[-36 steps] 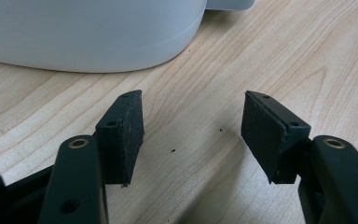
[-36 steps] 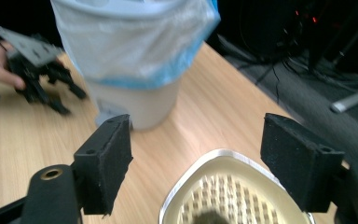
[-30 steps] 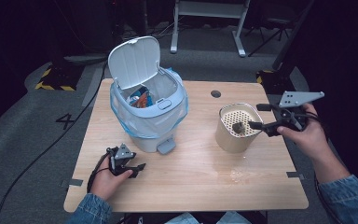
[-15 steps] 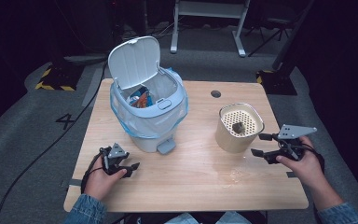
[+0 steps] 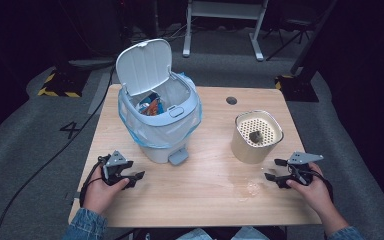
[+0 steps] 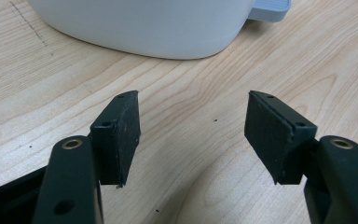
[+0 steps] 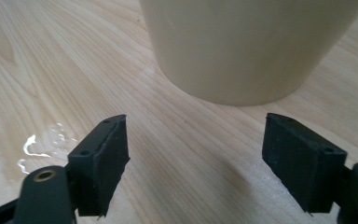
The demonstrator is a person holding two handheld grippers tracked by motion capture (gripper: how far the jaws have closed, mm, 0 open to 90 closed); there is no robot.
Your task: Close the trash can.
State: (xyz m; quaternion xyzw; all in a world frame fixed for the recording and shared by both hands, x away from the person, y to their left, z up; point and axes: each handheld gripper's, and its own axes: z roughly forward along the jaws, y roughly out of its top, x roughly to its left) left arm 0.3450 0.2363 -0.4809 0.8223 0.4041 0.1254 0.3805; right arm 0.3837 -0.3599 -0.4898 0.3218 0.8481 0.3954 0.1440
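The right tongs [image 5: 276,170], empty and just sprung apart, are now resting low at lower right beside the cup [image 5: 256,136] holding the dark scrap [image 5: 254,136], while the left tongs [image 5: 132,178] are sitting apart near the bin [image 5: 160,112], suggesting the drop-off is finished.

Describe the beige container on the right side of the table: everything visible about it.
The beige container is a round, smooth-walled pot that tapers slightly toward its base, plastic by the look of it. It stands upright on the wooden table, right of the pedal bin. A perforated insert sits in its top, and a small dark lump lies on that insert. Nothing grips it: the right gripper rests on the table just beside it, fingers apart and empty, facing its wall. A small wet patch shines on the wood nearby.
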